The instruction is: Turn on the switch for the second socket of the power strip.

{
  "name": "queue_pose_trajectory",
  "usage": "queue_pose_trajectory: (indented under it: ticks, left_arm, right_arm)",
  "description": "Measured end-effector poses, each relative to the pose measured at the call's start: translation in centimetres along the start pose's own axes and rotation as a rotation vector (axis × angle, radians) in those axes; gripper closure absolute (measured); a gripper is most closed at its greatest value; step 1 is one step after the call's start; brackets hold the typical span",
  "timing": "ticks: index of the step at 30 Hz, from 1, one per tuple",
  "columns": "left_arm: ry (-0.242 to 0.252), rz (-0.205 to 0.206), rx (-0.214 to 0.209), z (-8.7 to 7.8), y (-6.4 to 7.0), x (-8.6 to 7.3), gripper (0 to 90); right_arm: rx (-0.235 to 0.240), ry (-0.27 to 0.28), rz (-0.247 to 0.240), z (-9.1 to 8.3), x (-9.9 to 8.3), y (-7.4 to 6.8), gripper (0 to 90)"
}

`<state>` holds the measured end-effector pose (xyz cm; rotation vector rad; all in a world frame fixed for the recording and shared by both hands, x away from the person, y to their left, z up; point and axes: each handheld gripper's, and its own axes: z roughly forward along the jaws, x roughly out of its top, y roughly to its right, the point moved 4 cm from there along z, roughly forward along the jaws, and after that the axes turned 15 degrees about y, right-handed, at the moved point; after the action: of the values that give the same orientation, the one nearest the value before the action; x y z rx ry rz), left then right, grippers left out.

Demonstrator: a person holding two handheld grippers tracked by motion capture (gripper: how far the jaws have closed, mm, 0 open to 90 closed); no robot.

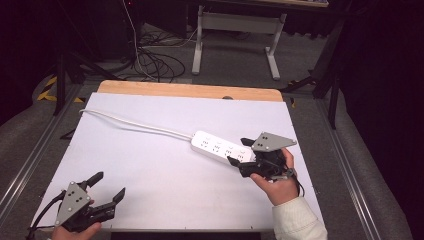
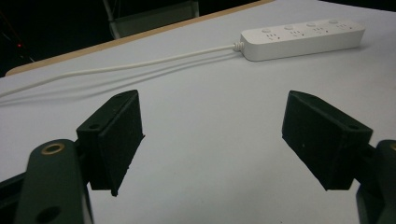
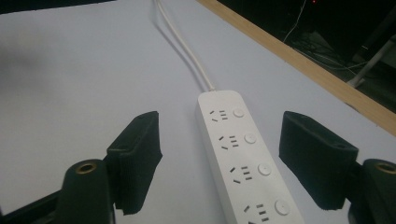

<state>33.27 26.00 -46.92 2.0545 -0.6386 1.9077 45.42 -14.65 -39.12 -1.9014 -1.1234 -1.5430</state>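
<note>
Right gripper (image 1: pixel 242 151), jaws wide, straddles my power strip's (image 3: pixel 243 161) near end; next I'd close squarely on it.

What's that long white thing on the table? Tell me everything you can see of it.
It is a white power strip, smooth and plastic-looking, lying flat on the pale table toward its right side. Its top carries four socket groups, each beside a round button. A white cord runs from its far end toward the table's far left. The right gripper straddles its near end, jaws open, apparently not touching.
</note>
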Motion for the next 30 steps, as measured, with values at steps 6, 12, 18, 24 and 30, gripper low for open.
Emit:
queue_pose_trajectory:
  ticks: [6, 12, 18, 24, 30]
  left_arm:
    - [0.001, -0.005, 0.003, 0.0, 0.0, 0.0, 20.8]
    - [0.001, 0.0, 0.006, 0.0, 0.0, 0.0, 20.8]
    - [0.002, -0.006, 0.006, -0.1, 0.0, 0.0, 20.8]
    - [0.001, -0.002, 0.007, -0.1, 0.0, 0.0, 20.8]
    - [0.0, -0.002, 0.003, -0.1, 0.0, 0.0, 20.8]
  right_arm:
    - [-0.029, -0.019, -0.026, 0.9, 0.2, 0.1, 32.8]
    - [-0.031, -0.02, -0.027, 2.0, 0.9, 0.5, 44.9]
    - [0.003, -0.019, 0.018, 3.1, 1.0, 1.3, 67.0]
    - [0.001, -0.066, 0.068, 5.0, 0.4, 2.2, 81.4]
    - [-0.021, -0.122, 0.103, 7.0, -0.9, 2.9, 90.0]
